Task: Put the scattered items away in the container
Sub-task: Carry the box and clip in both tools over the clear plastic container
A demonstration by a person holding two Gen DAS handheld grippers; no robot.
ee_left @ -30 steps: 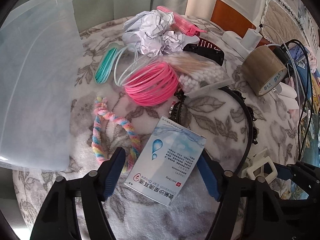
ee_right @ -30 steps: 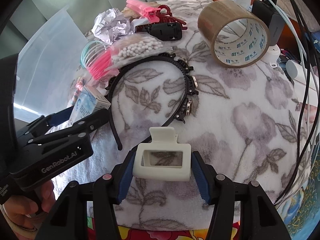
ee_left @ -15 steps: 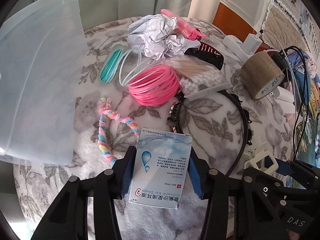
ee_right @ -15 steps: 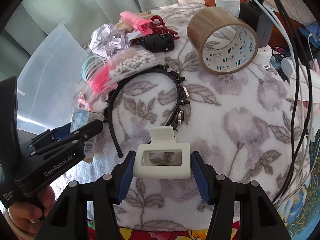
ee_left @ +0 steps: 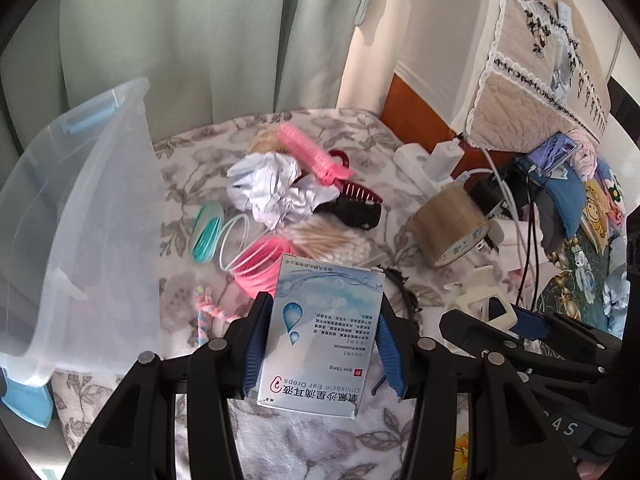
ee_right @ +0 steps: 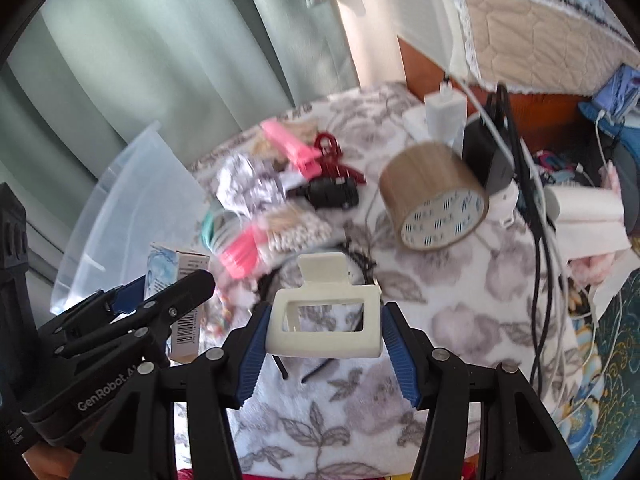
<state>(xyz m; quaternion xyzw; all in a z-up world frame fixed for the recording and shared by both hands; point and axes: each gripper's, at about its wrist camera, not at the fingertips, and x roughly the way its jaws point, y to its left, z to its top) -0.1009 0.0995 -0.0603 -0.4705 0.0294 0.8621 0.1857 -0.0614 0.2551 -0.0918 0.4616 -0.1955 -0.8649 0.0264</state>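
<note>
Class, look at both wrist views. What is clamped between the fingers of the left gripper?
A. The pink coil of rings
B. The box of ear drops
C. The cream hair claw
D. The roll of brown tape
B. In the left wrist view the box of ear drops sits between the pads of the left gripper, clear of the blanket; the cream hair claw is in the right gripper.

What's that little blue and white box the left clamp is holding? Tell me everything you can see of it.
The flat blue and white cardboard box is printed with water drops, Chinese text and "Ofloxacin Ear Drops", and has a barcode on one side. It looks intact. The left gripper clamps its two long edges between blue pads, holding it clear of the flowered blanket.
</note>
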